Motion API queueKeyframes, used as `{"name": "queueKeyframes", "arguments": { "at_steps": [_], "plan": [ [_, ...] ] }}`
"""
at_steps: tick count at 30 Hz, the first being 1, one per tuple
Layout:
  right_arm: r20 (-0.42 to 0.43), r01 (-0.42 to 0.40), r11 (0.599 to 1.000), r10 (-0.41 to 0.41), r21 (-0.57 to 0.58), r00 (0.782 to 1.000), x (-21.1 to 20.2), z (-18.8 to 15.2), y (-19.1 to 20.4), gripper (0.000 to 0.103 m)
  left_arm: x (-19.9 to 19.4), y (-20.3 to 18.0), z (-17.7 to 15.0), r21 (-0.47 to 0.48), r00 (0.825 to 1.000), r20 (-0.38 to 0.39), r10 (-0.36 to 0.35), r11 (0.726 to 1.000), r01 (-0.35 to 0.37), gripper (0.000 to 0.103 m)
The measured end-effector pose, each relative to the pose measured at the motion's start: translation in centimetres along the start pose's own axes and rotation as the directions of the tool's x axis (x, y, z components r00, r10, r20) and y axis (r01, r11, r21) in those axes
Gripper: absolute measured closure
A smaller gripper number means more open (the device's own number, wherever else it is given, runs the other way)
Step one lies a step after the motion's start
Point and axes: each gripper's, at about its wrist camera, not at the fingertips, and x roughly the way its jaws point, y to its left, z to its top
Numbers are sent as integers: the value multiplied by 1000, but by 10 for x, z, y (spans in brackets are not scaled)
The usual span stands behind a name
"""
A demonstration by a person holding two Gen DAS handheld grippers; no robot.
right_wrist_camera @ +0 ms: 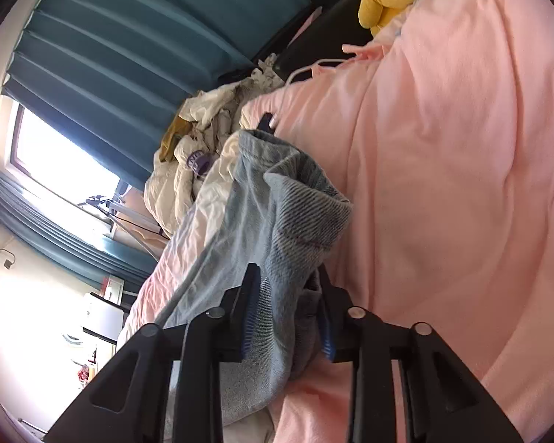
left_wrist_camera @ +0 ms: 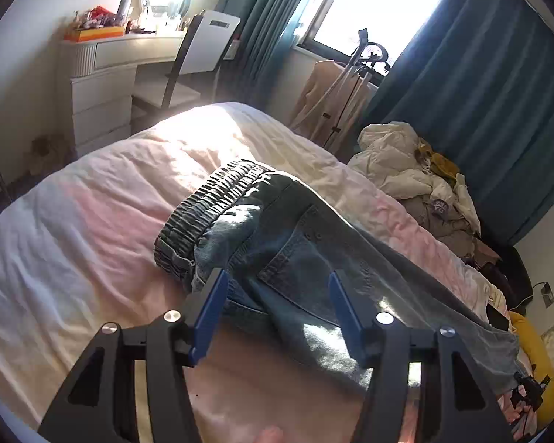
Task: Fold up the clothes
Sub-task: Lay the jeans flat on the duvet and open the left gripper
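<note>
Left wrist view shows my left gripper (left_wrist_camera: pixel 277 295) with jaws spread, empty, above the jeans (left_wrist_camera: pixel 277 243) lying on the pink bed (left_wrist_camera: pixel 74 229). My right gripper (right_wrist_camera: pixel 288 310) straddles a bunched denim fold, barely pinching; it could slip and unfold.

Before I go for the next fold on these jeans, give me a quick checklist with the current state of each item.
1. Left gripper clear of cloth: ok, jaws open over the faded blue denim jeans.
2. Right gripper released: cannot tell, denim sits between its blue pads.
3. Ribbed elastic waistband visible and reachable: ok.
4. Jeans lying flat: not ok, leg end is bunched.
5. Pink quilted bedspread free beside jeans: ok.
6. Pile of cream clothes apart from jeans: ok.
</note>
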Motion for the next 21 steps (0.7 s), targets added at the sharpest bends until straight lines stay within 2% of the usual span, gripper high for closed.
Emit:
{"name": "queueKeyframes", "arguments": {
  "at_steps": [2,5,8,10,12,21],
  "plan": [
    [-5,15,1000,-15,8,1000,8,-1,-5,62,-3,-17,-2,47,1000,7,-17,999,17,43],
    [-6,3,999,-3,35,1000,17,-1,-12,62,4,-50,-8,114,999,1,-39,993,39,43],
    [31,9,1000,-9,3,999,16,-6,-10,62,24,-87,-19,179,999,-27,-40,983,44,43],
    [50,29,999,-27,-34,998,14,-9,-6,68,42,-111,-30,207,998,-55,-41,977,51,43],
    [55,42,997,-38,-67,998,13,-12,-2,81,61,-133,-40,231,995,-85,-43,971,62,43],
    [87,49,986,-35,-156,996,-6,-10,23,90,121,-198,-90,320,985,-167,-45,942,98,43]
  ]
}}
